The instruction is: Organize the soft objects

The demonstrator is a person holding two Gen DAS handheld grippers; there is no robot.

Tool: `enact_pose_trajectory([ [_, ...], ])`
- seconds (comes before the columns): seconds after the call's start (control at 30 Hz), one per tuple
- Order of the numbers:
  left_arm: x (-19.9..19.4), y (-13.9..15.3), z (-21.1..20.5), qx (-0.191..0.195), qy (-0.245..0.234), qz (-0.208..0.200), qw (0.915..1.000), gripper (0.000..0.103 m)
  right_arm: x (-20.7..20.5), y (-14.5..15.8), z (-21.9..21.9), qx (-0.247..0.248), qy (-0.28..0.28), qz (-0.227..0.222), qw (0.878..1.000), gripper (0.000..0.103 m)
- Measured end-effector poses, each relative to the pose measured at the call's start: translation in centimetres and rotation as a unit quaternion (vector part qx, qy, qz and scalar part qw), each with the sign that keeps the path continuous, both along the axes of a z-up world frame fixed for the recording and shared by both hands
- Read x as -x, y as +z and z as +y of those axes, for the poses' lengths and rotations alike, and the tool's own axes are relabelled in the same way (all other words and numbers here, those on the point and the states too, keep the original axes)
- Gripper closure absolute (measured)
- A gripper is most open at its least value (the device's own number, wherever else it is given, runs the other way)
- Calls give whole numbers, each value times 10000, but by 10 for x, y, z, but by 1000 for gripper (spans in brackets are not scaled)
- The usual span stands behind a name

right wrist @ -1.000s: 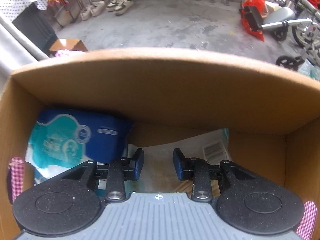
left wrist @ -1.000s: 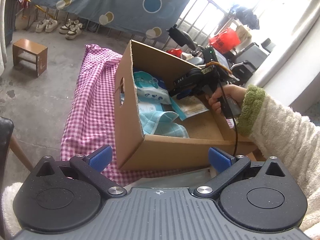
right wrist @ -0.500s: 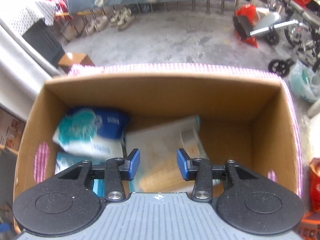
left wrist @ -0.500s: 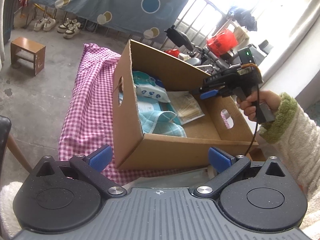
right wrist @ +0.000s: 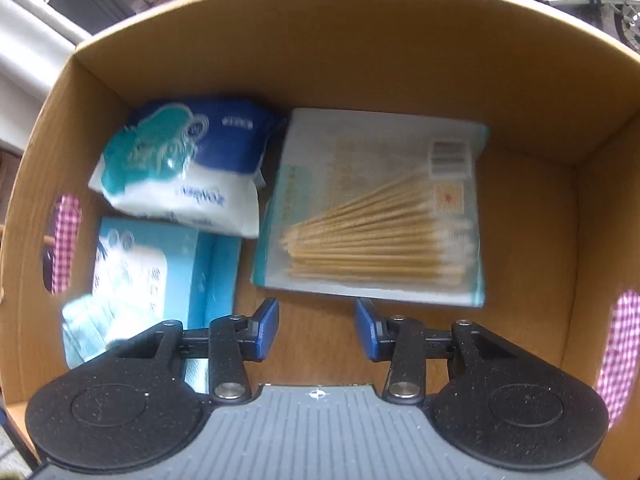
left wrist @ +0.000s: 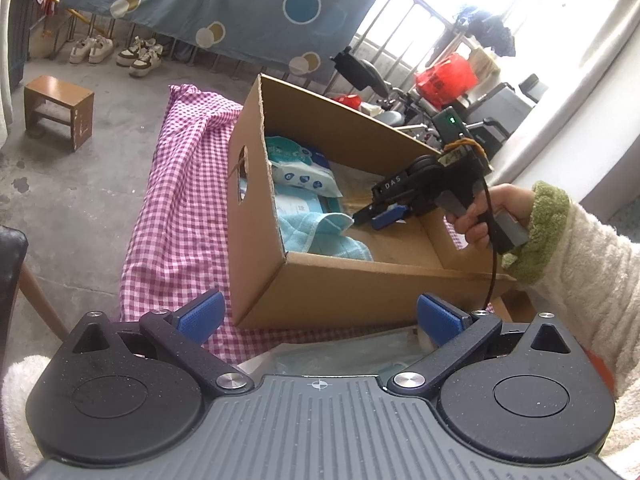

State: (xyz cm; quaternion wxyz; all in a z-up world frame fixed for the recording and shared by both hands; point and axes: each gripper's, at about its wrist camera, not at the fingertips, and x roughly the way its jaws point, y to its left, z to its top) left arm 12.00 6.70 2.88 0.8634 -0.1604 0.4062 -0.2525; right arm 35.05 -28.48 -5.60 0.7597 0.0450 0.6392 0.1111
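Left wrist view: the left gripper is held with jaws wide and empty before the cardboard box, which stands on a pink checked cloth. The right gripper is seen over the box.

Right wrist view: its jaws, just opened partway, hold nothing. A cotton swab packet, a wipes pack, a tissue box and what appears, through blur, to be a towel lie on the box floor.

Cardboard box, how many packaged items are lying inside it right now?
3: a blue-and-white wipes pack at the back left, a light blue tissue pack in front of it, a cotton swab bag in the middle. More may hide under the blue towel.
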Motion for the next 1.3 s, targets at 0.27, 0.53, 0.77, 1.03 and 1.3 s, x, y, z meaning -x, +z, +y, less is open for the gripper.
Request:
enact_pose_trajectory([
  [0.27, 8, -5, 5, -59, 199, -16, 9998, 1, 5, 3, 8, 56, 40, -98, 9999, 58],
  [0.53, 19, 1, 7, -140, 281, -173, 9994, 1, 60, 78, -7, -501, 110, -1158, 9919, 44],
  [0.77, 30, 0, 3, -250, 231, -20, 9994, 1, 156, 144, -37, -1630, 64, -2258, 9604, 38],
  [1.03, 48, -10, -2, -472, 127, -12, 9988, 1, 268, 108, -37, -2841, -57, -2304, 9307, 38],
  [1.3, 35, -36, -13, -894, -47, -163, 9959, 12, 316, 17, 25, -2199, -170, -1647, 9614, 47],
])
